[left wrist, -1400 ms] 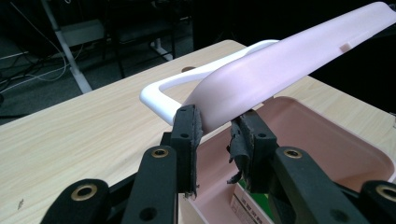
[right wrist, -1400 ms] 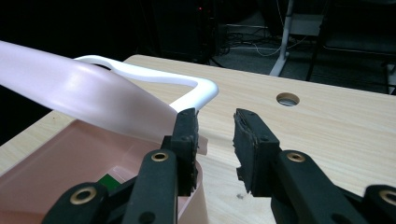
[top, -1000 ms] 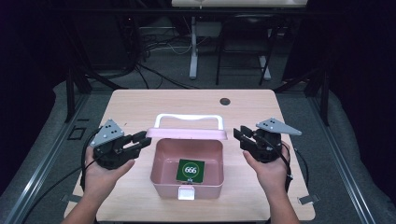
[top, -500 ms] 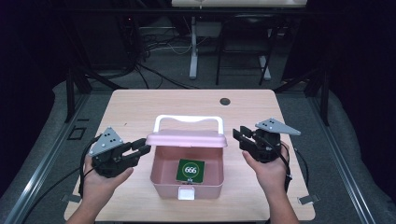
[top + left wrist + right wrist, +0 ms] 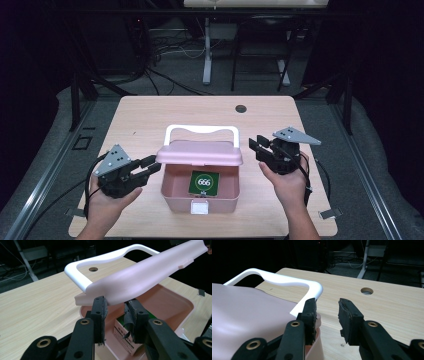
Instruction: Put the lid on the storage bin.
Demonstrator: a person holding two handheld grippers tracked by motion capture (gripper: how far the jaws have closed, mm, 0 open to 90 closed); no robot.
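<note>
A pink box (image 5: 175,200) stands at the table's front middle, with a green "666" carton (image 5: 204,183) inside. Its pink lid (image 5: 200,152) hangs half-lowered over the box, with the white handle (image 5: 200,129) behind it. My left gripper (image 5: 152,166) is at the lid's left end. In the left gripper view the lid (image 5: 140,275) lies across the tips of my left gripper (image 5: 116,306); the jaws stand apart and have just been opening a little. My right gripper (image 5: 327,306) is open beside the lid's right end (image 5: 249,312), nothing between its jaws, which have been opening.
The box has a white latch (image 5: 199,207) on its front wall. A round cable hole (image 5: 241,108) sits at the back of the wooden table (image 5: 150,120). Dark floor, cables and stand legs lie beyond the far edge.
The lid has swung down from nearly upright to half-lowered over the box. My left gripper has come a little nearer along with it. My right gripper has kept its place.
</note>
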